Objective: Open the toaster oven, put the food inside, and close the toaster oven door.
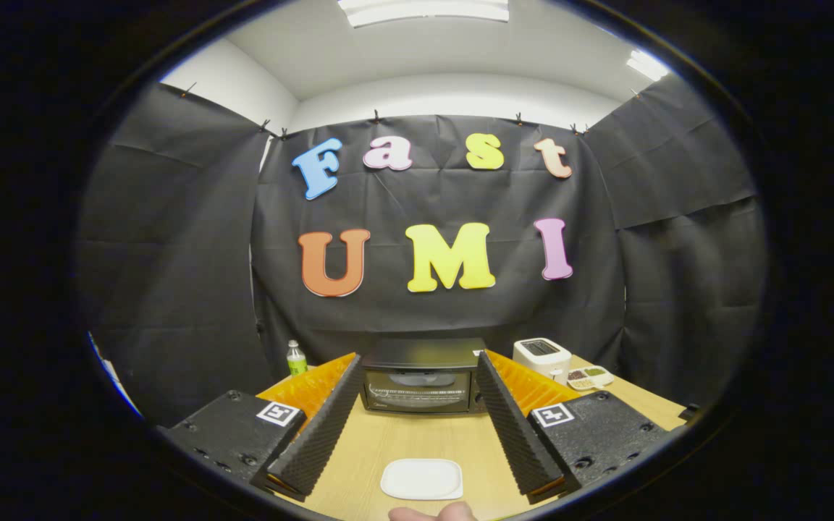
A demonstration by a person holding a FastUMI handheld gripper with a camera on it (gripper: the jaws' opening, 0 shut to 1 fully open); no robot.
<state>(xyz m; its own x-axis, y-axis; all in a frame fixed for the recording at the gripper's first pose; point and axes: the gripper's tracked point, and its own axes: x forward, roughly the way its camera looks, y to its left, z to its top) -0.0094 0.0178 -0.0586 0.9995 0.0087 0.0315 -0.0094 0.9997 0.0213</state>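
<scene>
- Gripper view, gripper: fingers spread wide, nothing held between them, raised above the table and pointing toward the back wall.
- Table: light wood surface, running from under the fingers to the black cloth wall.
- Toaster oven: black, at the far end of the table, seen in the gap between the two fingertips; door shut, glass front facing the gripper, a rack faintly visible behind the glass.
- Plate: white, rounded-square, flat on the table between the fingers on the near side, well apart from the toaster oven; its surface looks bare.
- Fingertips of a person's hand: at the near edge, just below the plate.
- Bottle: small, green label, white cap, upright beyond the left finger, left of the toaster oven.
- Pop-up toaster: white, right of the toaster oven, beyond the right finger.
- Divided dish: white, just right of the pop-up toaster, dark and green contents in separate sections; what they are cannot be told.
</scene>
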